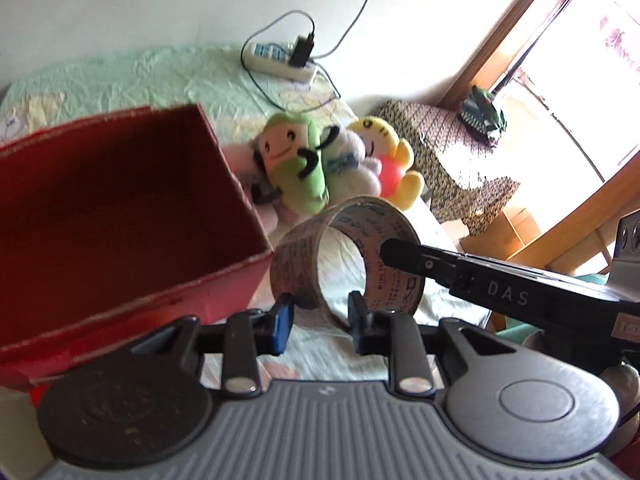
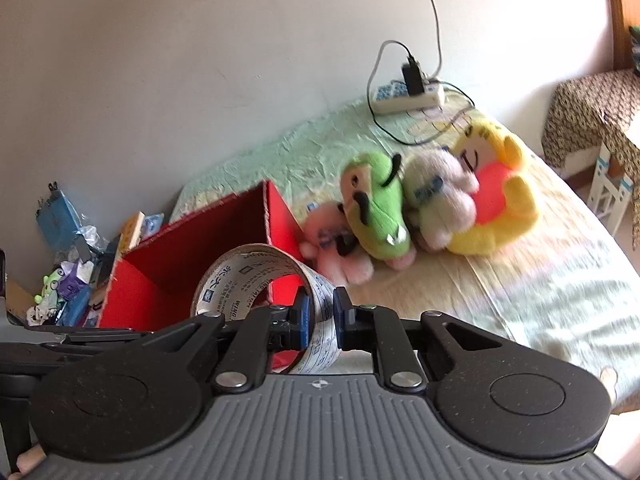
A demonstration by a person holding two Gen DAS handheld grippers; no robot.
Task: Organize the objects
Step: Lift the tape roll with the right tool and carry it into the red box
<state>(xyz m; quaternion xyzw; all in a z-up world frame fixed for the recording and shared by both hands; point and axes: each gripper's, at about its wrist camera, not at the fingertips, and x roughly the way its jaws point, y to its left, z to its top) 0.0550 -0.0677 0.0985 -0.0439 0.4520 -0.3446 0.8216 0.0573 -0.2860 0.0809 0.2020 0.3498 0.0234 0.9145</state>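
Note:
A brown tape roll [image 1: 296, 260] with printed lettering hangs above the bed, to the right of an open red box [image 1: 236, 184]. My left gripper [image 1: 322, 320] is shut across the roll's lower edge. My right gripper [image 1: 390, 250] comes in from the right and pinches the roll's wall. In the right wrist view the right gripper [image 2: 320, 314] is shut on the tape roll [image 2: 248, 268], with the red box [image 2: 192, 240] just behind it. The box looks empty inside. A green plush [image 1: 296, 160], a white plush [image 1: 352, 164] and a yellow plush [image 1: 396, 160] lie beside the box.
A pink plush [image 2: 344, 256] lies against the box's side. A power strip [image 1: 280, 60] with a charger and cables sits at the back of the bed by the wall. A pile of small items [image 2: 68, 272] lies left of the box. A cloth-covered stool [image 1: 452, 152] stands off the bed.

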